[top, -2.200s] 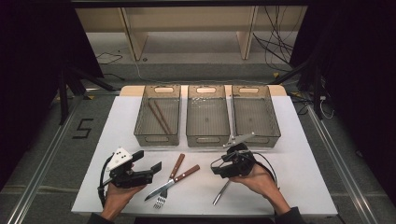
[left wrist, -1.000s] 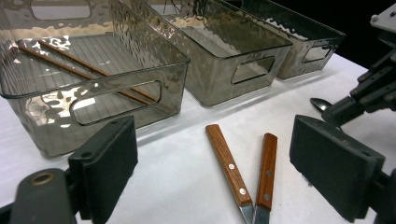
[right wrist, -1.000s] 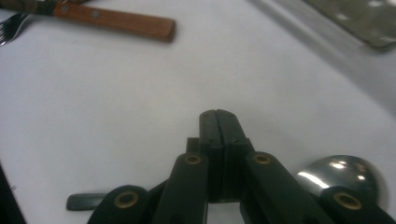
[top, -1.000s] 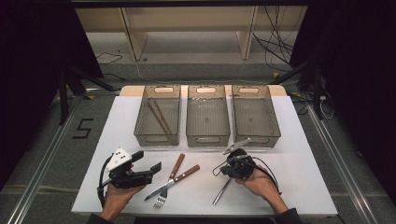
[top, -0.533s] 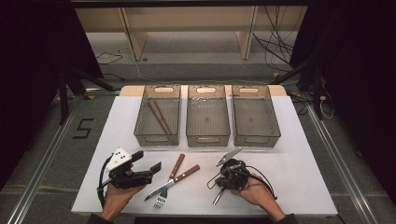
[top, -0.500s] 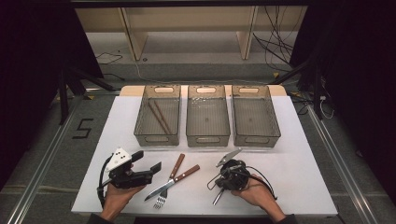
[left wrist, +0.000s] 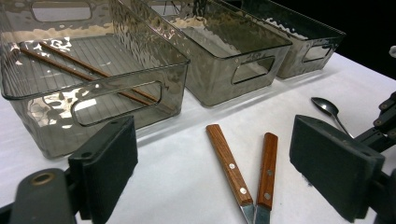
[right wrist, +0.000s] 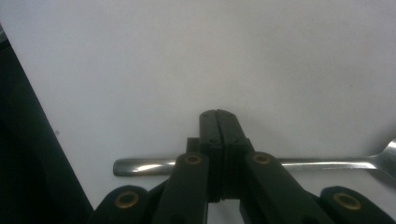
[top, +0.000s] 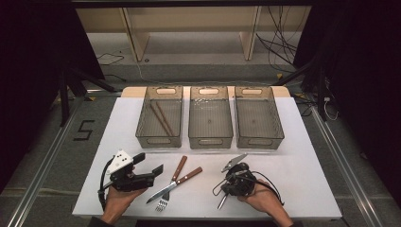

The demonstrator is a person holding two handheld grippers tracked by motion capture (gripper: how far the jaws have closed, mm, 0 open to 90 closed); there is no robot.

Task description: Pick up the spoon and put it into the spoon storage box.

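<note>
The right gripper (top: 226, 188) has come back from the far trays toward the near edge of the tabletop (top: 302, 179) and dipped onto the spoon (right wrist: 149, 166), its jaws pressed together with the handle lying crosswise just under them; whether they actually pinch it I cannot tell. The left gripper (top: 147, 171) rests on the left with jaws spread, empty, beside the knife (top: 176, 183) and fork (top: 171, 181). Sorting the spoon into a tray (top: 259, 137) looks next.
</note>
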